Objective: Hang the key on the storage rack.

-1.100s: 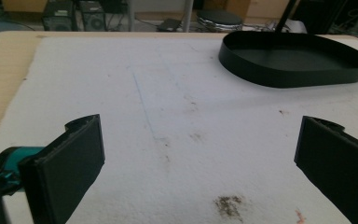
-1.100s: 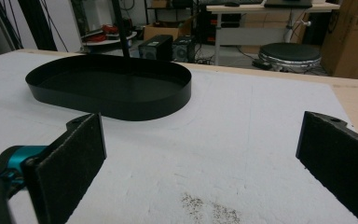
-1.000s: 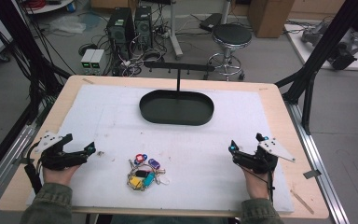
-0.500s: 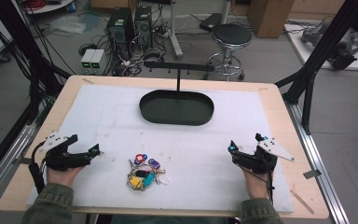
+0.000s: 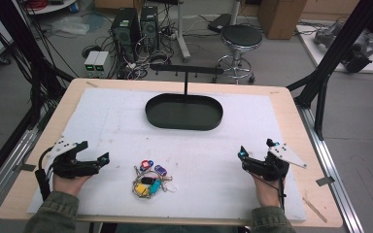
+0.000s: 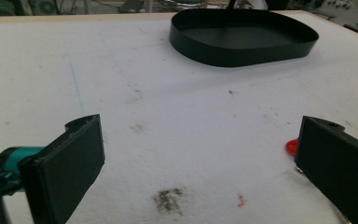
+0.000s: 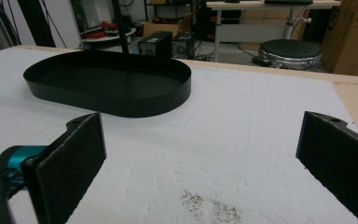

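From above, a bunch of keys with coloured tags (image 5: 148, 180) lies on the white-covered worktop (image 5: 213, 160) near its front edge, between the two hand-held tools and touching neither. The left gripper (image 5: 102, 159) rests just to the keys' left, its fingers released and holding nothing. The right gripper (image 5: 242, 154) sits well apart on the far side, fingers likewise spread and bare. A black oval tray (image 5: 184, 112) stands beyond the keys, toward the back.

Along the left gripper (image 6: 198, 154), a red tag (image 6: 291, 146) peeks out beside the right-hand finger, with the tray (image 6: 242, 39) farther off.

Along the right gripper (image 7: 200, 154), the open fingers frame bare white cover and the tray (image 7: 107, 86) ahead.
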`<state>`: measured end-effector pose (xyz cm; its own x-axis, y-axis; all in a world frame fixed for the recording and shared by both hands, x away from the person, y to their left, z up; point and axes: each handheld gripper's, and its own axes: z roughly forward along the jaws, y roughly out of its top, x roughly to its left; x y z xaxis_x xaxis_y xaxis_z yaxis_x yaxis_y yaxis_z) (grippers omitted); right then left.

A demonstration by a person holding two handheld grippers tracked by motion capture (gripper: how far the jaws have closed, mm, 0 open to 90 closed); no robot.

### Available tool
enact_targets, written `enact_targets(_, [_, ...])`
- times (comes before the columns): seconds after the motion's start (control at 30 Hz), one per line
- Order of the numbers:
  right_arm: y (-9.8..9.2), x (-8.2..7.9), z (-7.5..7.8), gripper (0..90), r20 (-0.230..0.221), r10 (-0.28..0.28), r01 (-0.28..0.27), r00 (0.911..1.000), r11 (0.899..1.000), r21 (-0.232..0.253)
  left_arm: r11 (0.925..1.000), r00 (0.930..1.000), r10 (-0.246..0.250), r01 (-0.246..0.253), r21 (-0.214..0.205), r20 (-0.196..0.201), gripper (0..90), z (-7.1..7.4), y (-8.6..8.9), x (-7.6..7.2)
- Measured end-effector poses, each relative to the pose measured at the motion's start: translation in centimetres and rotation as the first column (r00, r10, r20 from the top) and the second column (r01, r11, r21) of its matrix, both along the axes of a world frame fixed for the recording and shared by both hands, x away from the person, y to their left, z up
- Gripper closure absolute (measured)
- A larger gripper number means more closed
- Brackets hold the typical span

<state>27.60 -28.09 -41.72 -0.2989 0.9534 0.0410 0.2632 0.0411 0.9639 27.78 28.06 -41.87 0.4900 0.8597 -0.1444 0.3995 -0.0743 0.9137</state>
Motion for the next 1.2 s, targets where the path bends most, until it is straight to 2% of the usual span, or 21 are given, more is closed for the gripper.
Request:
enact_targets(0.13, [0.0, 0.0, 0.0, 0.4, -0.002, -0.003, 0.003, 1.0, 1.0, 0.002, 0.9996, 0.9996, -0.027, 0.027, 0.008, -0.003, 1.9, 0.2, -0.5, -0.1])
enact_targets(0.2, [-0.1, 0.0, 0.0, 0.4, 0.001, -0.005, 0.005, 1.0, 1.0, 0.001, 0.9981, 0.9983, -0.058, 0.058, 0.021, -0.002, 1.9, 0.4, -1.1, -0.1])
enact_targets(0.37, [0.0, 0.0, 0.0, 0.4, -0.003, -0.003, 0.003, 1.0, 1.0, 0.003, 0.9947, 0.9952, -0.095, 0.096, 0.036, -0.024, 1.9, 0.4, -1.8, -0.1])
enact_targets(0.6, [0.0, 0.0, 0.0, 0.4, -0.003, 0.001, -0.001, 1.0, 1.0, -0.003, 0.9914, 0.9912, -0.123, 0.125, 0.037, -0.047, 1.9, 0.4, -2.2, -0.1])
enact_targets(0.63, [0.0, 0.0, 0.0, 0.4, -0.003, 0.001, -0.001, 1.0, 1.0, -0.003, 0.9906, 0.9903, -0.13, 0.132, 0.035, -0.049, 1.9, 0.4, -2.2, 0.0])
enact_targets(0.67, [0.0, 0.1, 0.0, 0.4, -0.003, 0.005, -0.005, 1.0, 1.0, -0.009, 0.9871, 0.9863, -0.154, 0.156, 0.036, -0.058, 1.9, 0.4, -2.4, 0.0])
enact_targets(0.8, [0.0, 0.1, -0.1, 0.4, -0.001, 0.005, -0.005, 1.0, 1.0, -0.013, 0.982, 0.9814, -0.183, 0.185, 0.038, -0.059, 1.9, 0.5, -2.9, -0.1])
enact_targets(1.03, [0.2, 0.1, -0.1, 0.4, -0.013, 0.01, -0.01, 0.9999, 1.0, -0.01, 0.9743, 0.9728, -0.217, 0.221, 0.044, -0.081, 1.9, 0.5, -3.8, 0.0])
enact_targets(1.2, [0.3, 0.2, -0.2, 0.4, -0.01, 0.017, -0.018, 0.9998, 0.999, -0.027, 0.9676, 0.9653, -0.241, 0.247, 0.051, -0.099, 2.0, 0.4, -4.2, 0.1])
